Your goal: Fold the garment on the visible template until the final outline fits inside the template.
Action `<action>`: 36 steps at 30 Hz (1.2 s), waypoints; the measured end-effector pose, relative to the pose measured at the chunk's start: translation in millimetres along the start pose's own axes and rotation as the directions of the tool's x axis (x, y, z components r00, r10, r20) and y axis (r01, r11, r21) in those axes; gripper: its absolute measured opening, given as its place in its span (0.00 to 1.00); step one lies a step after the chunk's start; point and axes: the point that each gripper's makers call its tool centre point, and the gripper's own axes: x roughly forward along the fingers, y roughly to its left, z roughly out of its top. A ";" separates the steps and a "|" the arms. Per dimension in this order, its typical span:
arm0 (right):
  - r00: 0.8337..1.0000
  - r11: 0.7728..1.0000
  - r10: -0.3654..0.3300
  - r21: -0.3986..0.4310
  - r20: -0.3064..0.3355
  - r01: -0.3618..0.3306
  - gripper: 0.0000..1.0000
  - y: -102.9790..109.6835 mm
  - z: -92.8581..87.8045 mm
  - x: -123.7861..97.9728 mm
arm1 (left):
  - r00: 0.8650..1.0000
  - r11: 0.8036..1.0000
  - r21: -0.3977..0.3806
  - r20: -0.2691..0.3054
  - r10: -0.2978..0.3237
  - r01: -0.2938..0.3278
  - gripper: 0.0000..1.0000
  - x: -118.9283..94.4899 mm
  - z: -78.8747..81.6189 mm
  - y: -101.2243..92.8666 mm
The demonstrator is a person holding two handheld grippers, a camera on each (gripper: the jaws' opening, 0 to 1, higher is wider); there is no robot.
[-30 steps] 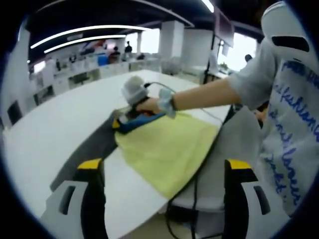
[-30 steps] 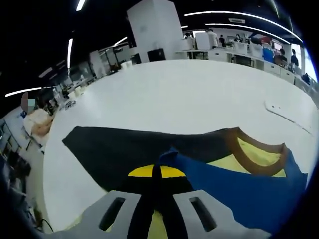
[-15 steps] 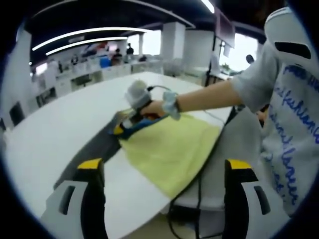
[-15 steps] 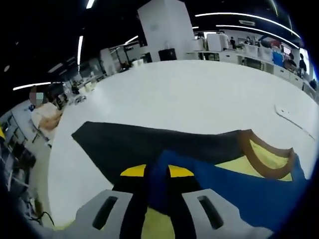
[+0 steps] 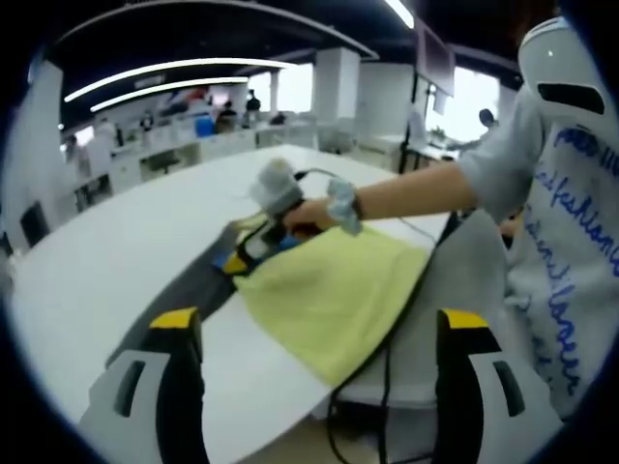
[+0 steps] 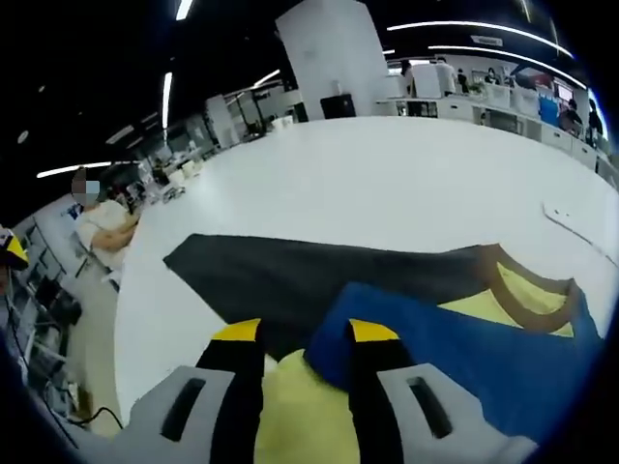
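Left gripper [image 5: 309, 333]: jaws spread wide apart, nothing between them, held off the near edge of the white table [image 5: 106, 251]. Ahead, between the jaws: yellow garment [image 5: 334, 290] lying flat near the table edge, long axis running away from the camera toward the right gripper [image 5: 253, 253]. Beside it, on the left: dark grey template [image 5: 179, 290], a long strip on the same line. Black cable [image 5: 382, 367] hanging over the table edge just beside the garment. Sleeve [image 5: 503, 155] and forearm reaching in from the right.

Right gripper [image 6: 305, 338]: jaws parted, blue panel [image 6: 455, 338] and a yellow fold of the garment [image 6: 300, 411] lying between them; grip cannot be told. Beyond: brown collar [image 6: 513, 295] at right, template [image 6: 319, 275] stretching left to right. Office desks and seated people at the far edges.
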 end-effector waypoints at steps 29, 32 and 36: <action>0.998 0.995 -0.034 -0.097 0.058 0.040 0.90 21.4 13.8 -81.8 | 0.999 0.998 0.044 0.021 0.038 -0.039 0.98 -11.0 1.7 -7.0; 0.997 0.994 -0.039 -0.104 0.061 0.045 0.93 19.9 14.5 -87.8 | 0.999 0.998 0.049 0.028 0.039 -0.041 0.98 -11.8 3.3 -7.5; 0.996 0.992 -0.056 -0.105 0.064 0.063 0.99 20.0 14.3 -98.3 | 0.999 0.998 0.052 0.035 0.038 -0.040 0.98 -12.1 4.8 -7.4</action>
